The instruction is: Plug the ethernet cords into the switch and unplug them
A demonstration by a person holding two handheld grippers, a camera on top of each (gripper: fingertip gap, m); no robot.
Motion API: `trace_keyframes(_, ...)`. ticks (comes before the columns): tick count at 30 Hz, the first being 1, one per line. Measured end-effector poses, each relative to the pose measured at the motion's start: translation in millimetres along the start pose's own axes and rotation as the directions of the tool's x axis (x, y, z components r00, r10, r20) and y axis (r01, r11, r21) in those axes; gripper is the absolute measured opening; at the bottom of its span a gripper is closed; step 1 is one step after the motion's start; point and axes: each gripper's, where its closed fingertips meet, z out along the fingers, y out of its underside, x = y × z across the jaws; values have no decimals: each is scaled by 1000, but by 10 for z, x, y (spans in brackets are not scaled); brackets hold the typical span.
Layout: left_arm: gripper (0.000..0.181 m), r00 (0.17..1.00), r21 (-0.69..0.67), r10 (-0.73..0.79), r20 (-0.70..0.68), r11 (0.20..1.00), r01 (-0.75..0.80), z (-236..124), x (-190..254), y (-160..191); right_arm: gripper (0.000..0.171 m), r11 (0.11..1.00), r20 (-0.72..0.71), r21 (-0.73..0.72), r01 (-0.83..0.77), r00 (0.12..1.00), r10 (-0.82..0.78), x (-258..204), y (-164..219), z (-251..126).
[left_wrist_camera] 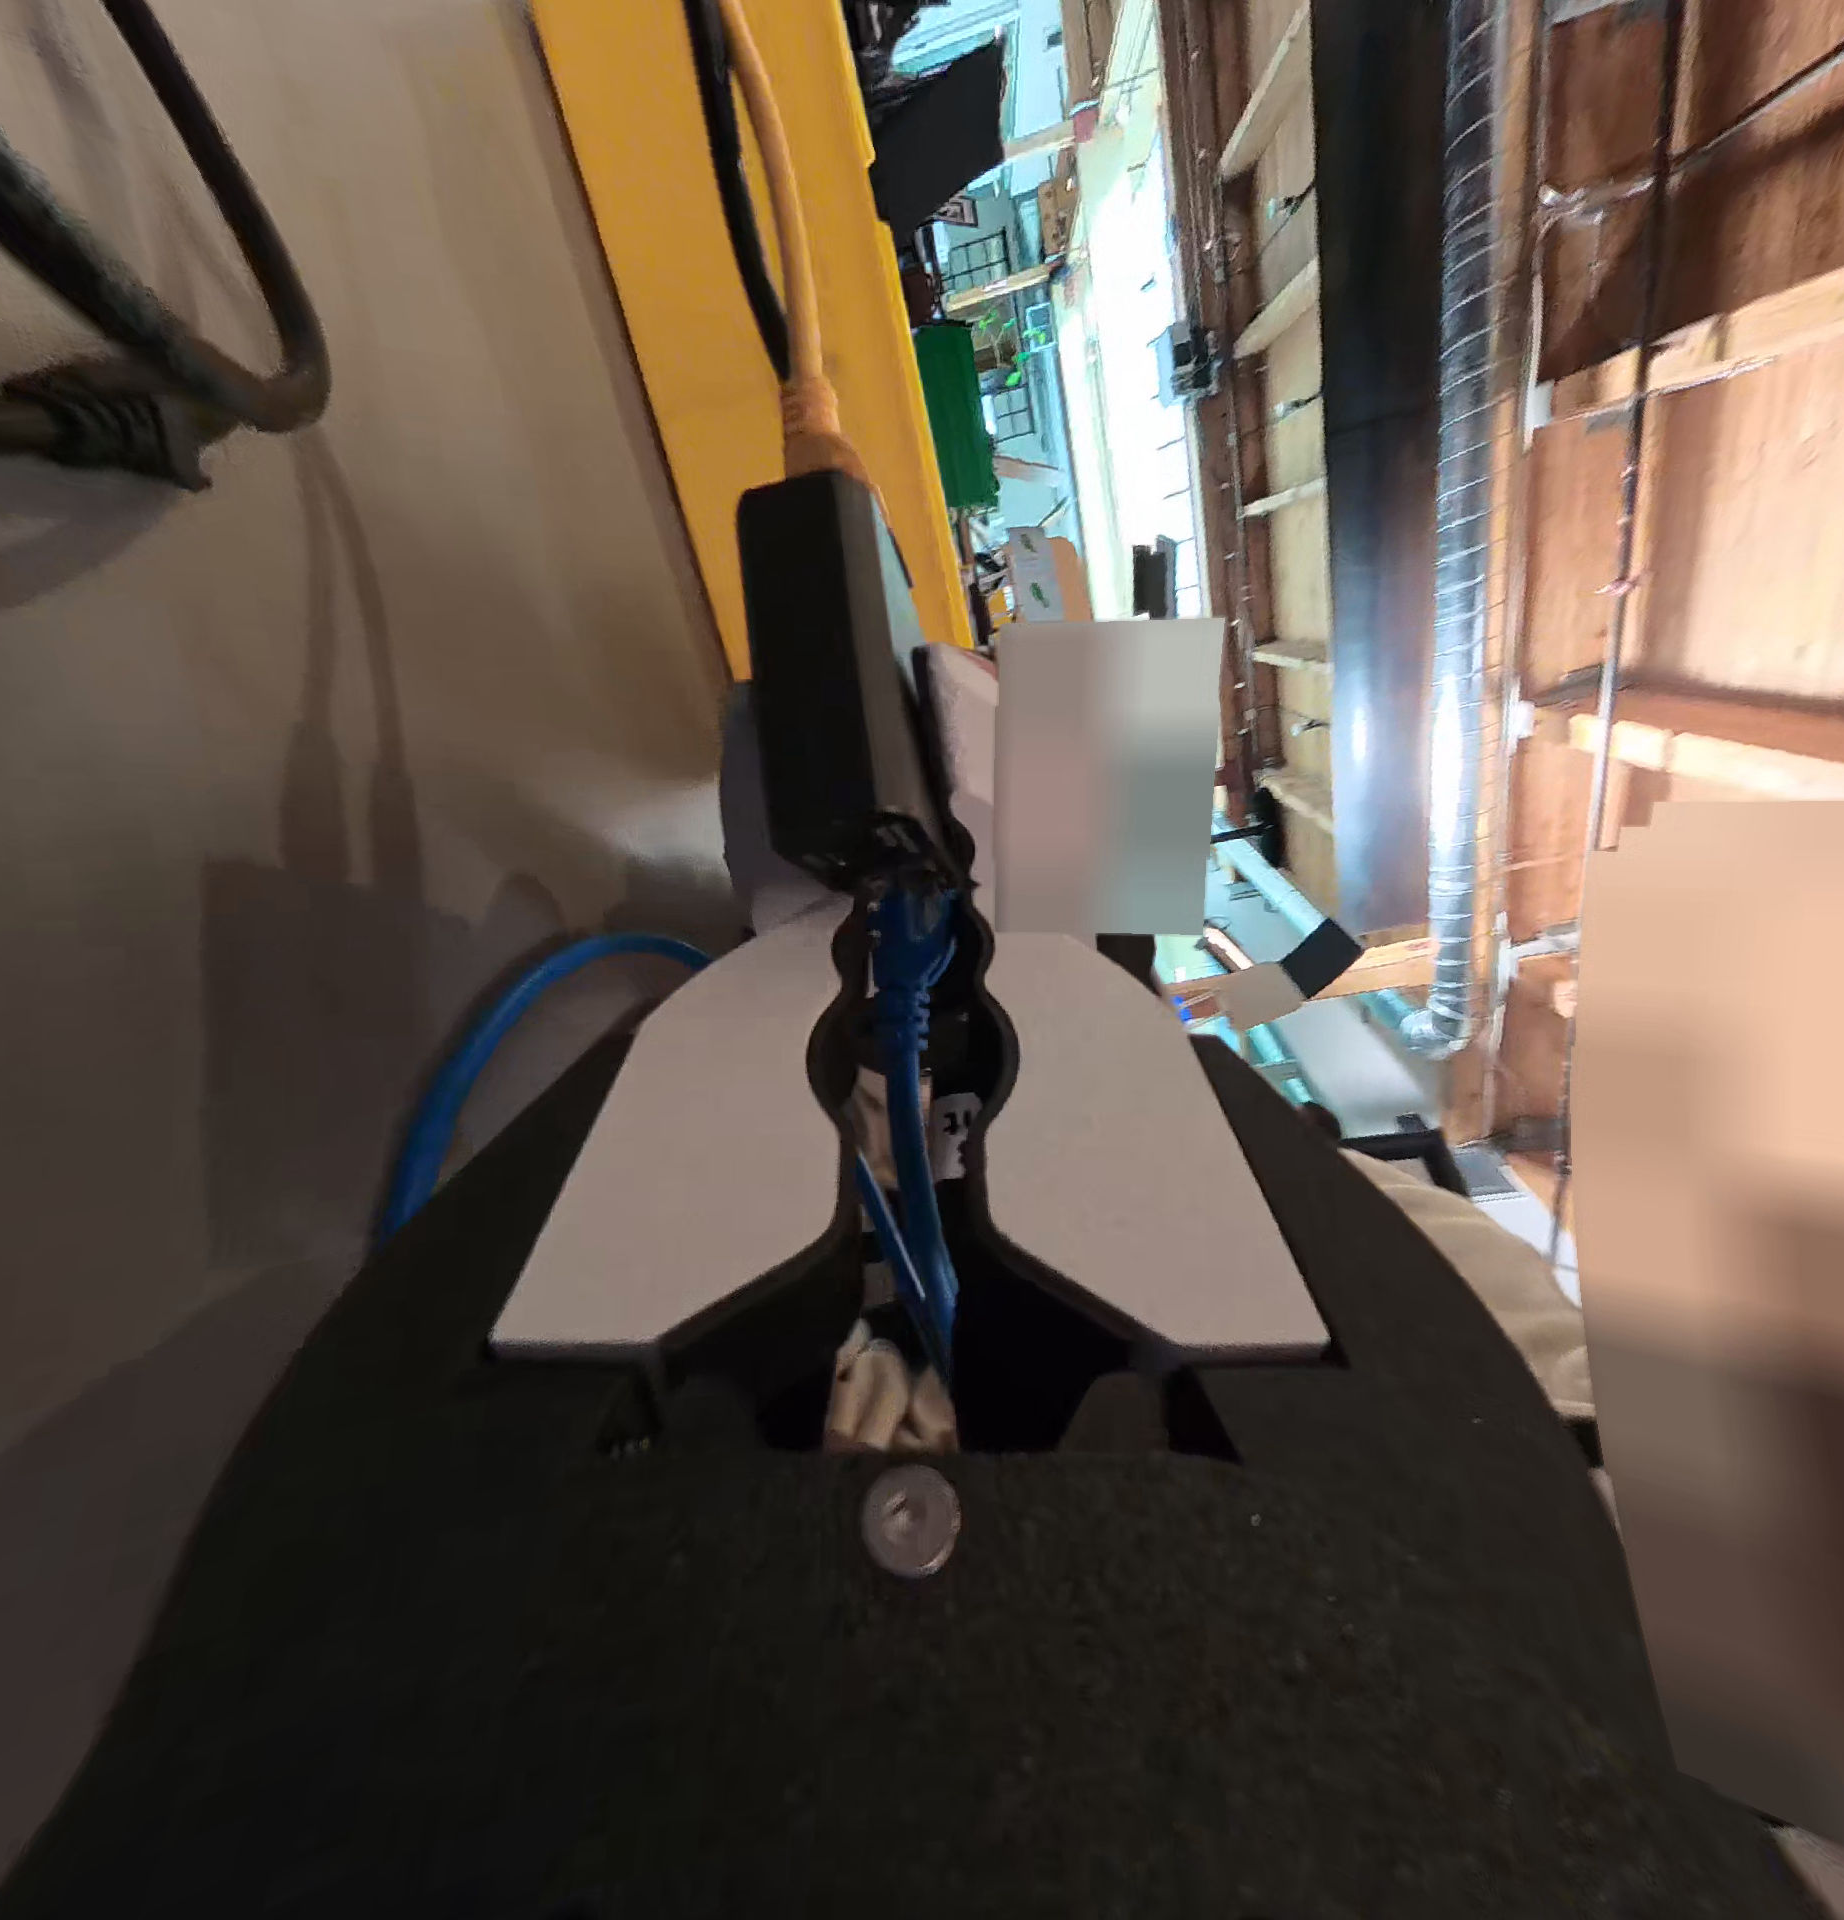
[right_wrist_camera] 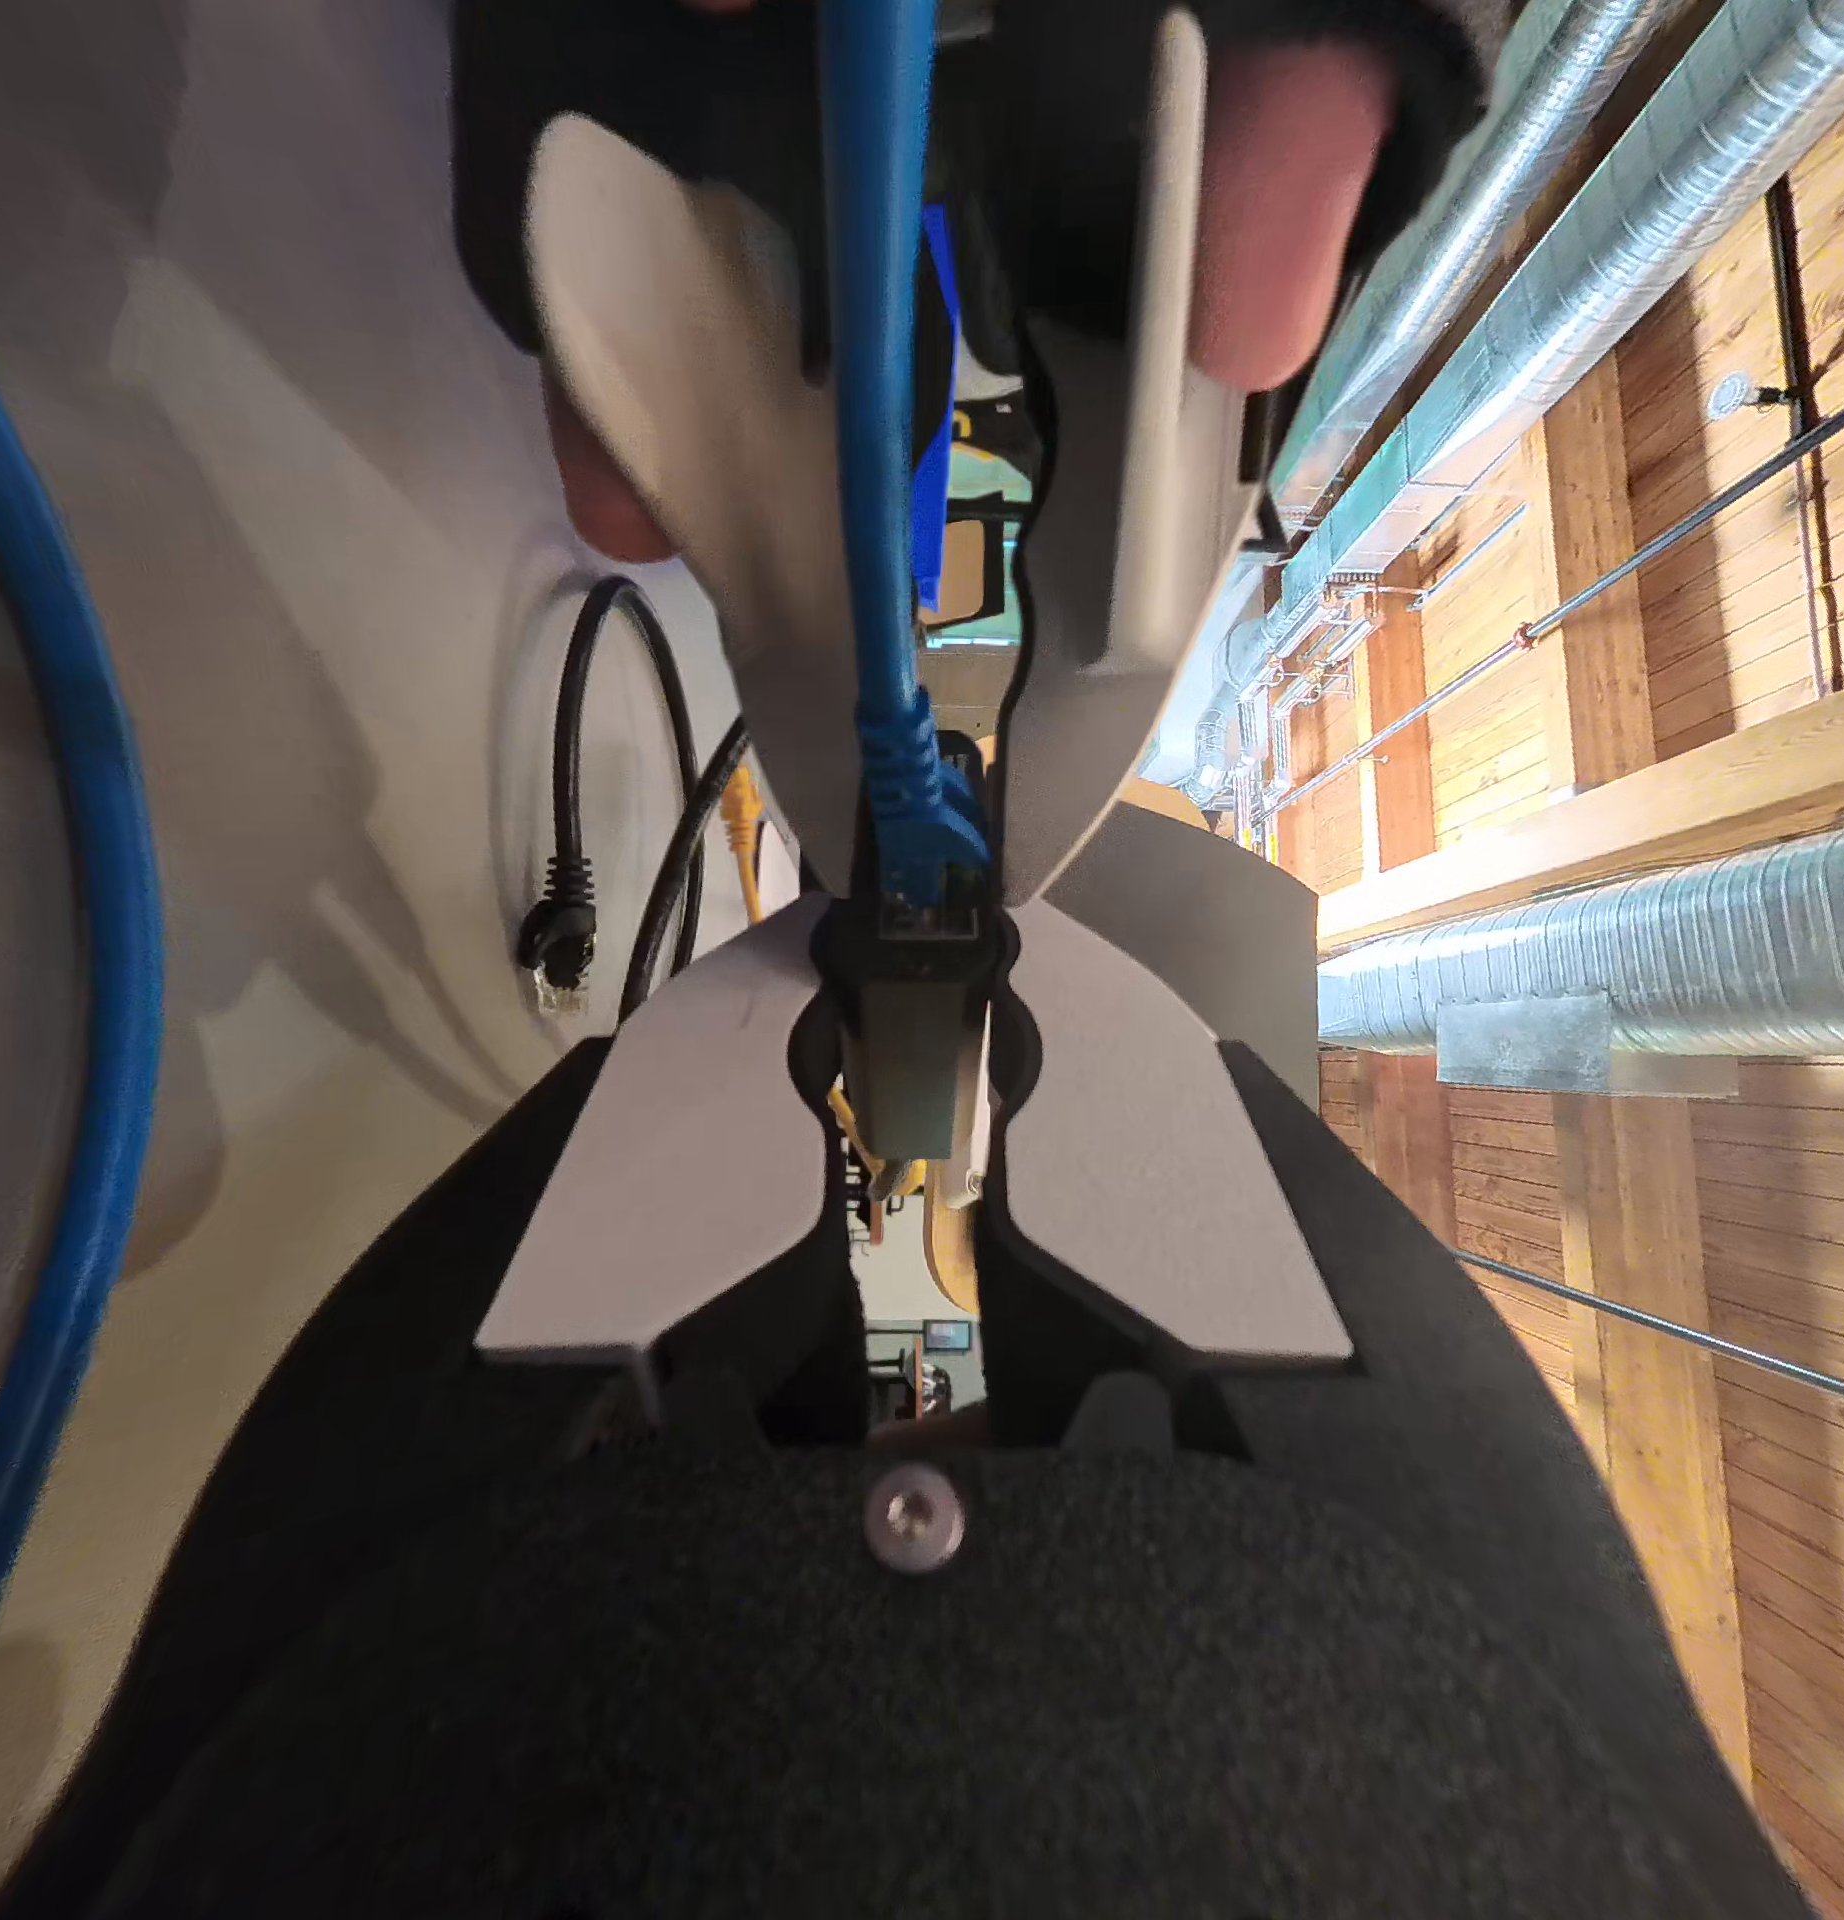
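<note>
In the right wrist view my right gripper (right_wrist_camera: 913, 935) is shut on the black switch (right_wrist_camera: 907, 1060), held above the table with its port end facing away. Facing it, my left gripper (right_wrist_camera: 928, 868) is shut on the blue ethernet cord (right_wrist_camera: 876, 416) just behind its plug (right_wrist_camera: 913, 821). The plug tip sits at a port; I cannot tell whether it is fully in. In the left wrist view the left gripper (left_wrist_camera: 913, 925) grips the blue cord (left_wrist_camera: 902, 997) against the switch (left_wrist_camera: 819, 665). A yellow cord (left_wrist_camera: 788, 260) is plugged into the switch's far end.
A loose black cord (right_wrist_camera: 575, 748) lies on the white table (right_wrist_camera: 326, 520), its plug (right_wrist_camera: 559, 925) free. The blue cord's slack loops at the left (right_wrist_camera: 97, 935). A yellow panel (left_wrist_camera: 637, 208) borders the table. A person's fingers (right_wrist_camera: 1271, 208) hold the left gripper. Some 4 cm of space lies between my two pairs of fingers.
</note>
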Motion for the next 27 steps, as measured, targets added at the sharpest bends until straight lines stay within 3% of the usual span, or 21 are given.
trace_keyframes(2, 13, 999, 13, -34, -1, 999, 34, 4, -34, -2, 24, 1000, 16, 0, 7, 1000, -7, -39, 5, 4)
trace_keyframes(13, 13, 989, -9, 139, 46, 990, -139, -3, 7, 2, 24, 1000, -30, -9, -19, 999, 18, 35, 4, -3)
trace_keyframes(16, 15, 953, -52, 278, 119, 960, -274, -13, 0, -19, 24, 1000, -31, -13, -19, 999, 18, 34, 8, 10)
trace_keyframes(20, 24, 694, -158, 634, 341, 766, -623, -55, 9, -72, 24, 999, 12, -42, -22, 1000, 22, -48, 82, 37)
trace_keyframes(24, 28, 351, -361, 817, 457, 531, -767, -84, -56, -52, 23, 998, 30, -55, -13, 999, 14, -96, 97, 47)
trace_keyframes(27, 27, 273, -420, 836, 475, 488, -765, -54, -128, -21, 24, 999, 31, -48, -1, 1000, 2, -105, 44, 37)
